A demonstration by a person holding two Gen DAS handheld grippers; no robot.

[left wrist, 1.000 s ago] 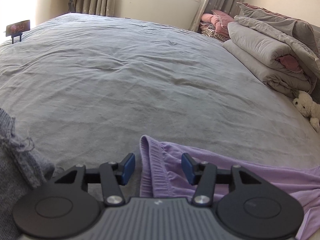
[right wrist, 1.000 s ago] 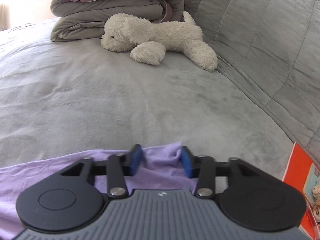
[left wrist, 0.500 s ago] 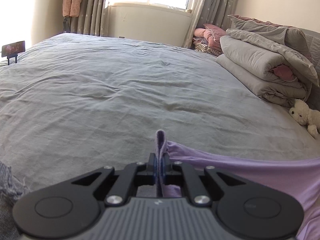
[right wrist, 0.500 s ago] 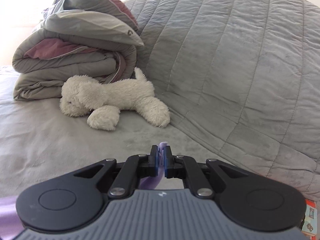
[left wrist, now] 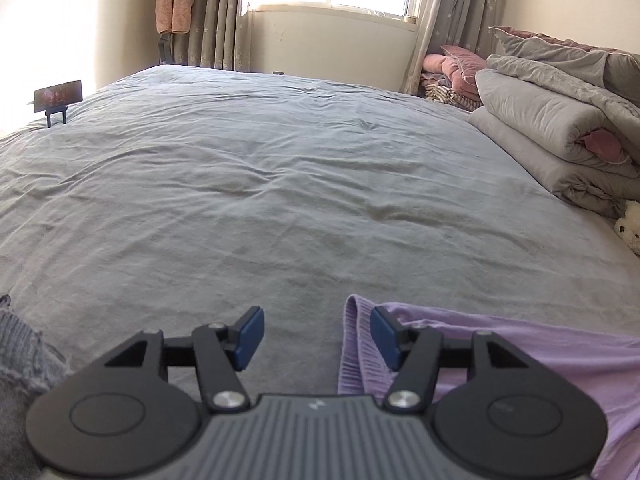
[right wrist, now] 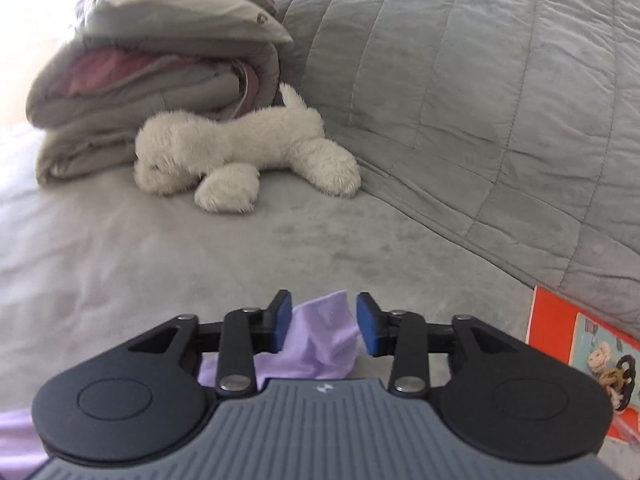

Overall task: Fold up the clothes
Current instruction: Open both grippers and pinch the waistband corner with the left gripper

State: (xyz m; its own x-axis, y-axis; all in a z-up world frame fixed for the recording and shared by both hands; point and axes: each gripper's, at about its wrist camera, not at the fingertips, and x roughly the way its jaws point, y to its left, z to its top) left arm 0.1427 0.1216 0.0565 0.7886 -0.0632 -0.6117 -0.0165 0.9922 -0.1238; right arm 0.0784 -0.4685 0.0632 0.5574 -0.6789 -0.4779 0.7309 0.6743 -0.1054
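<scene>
Lilac garment [left wrist: 520,356] lies flat on the grey bed [left wrist: 280,200], light and limp. Its ribbed hem stands at one o'clock beside the left claw [left wrist: 316,338]; a corner sits loosely within the right claw [right wrist: 323,322]. Both are opening; pinch the hems.

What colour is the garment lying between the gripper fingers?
Light purple garment; it shows best in the left wrist view.

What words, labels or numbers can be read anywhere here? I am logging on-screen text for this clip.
No readable words or numbers.
Left gripper body: small pale emblem, no letters.
Right gripper body: same emblem.
Orange box: cartoon picture, no legible text.
Dark stand-up display: too blurred to read.
</scene>
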